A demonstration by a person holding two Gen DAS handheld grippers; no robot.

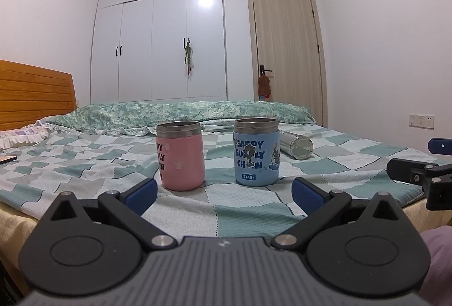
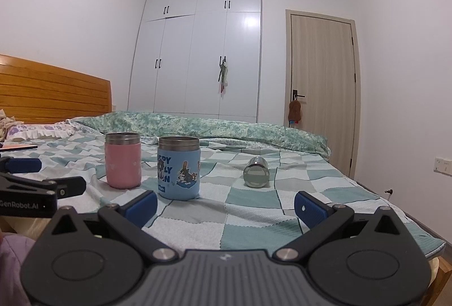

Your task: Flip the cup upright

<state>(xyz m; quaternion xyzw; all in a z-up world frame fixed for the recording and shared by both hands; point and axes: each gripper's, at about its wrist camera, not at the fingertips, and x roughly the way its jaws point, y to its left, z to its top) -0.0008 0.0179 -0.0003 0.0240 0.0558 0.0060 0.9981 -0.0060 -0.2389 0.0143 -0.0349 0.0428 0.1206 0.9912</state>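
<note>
The bare steel cup (image 2: 256, 172) is lying on its side on the checked teal-and-white bedspread (image 2: 254, 224), base end facing the right wrist camera, so its mouth is hidden. From the left wrist view it's half tucked behind the blue cartoon-print cup with a steel rim (image 1: 256, 152), only the base end (image 1: 296, 148) peeking out. That blue one and the pink cup with a steel rim (image 1: 180, 155) both stand upright, near each other but not touching. The pink cup's lettering is cut off around its side.

The left gripper (image 1: 223, 193) and right gripper (image 2: 226, 205) both have fingers spread wide, gripping nothing, low over the near edge of the bed. There's bare bedspread between the right gripper and the steel cup.
</note>
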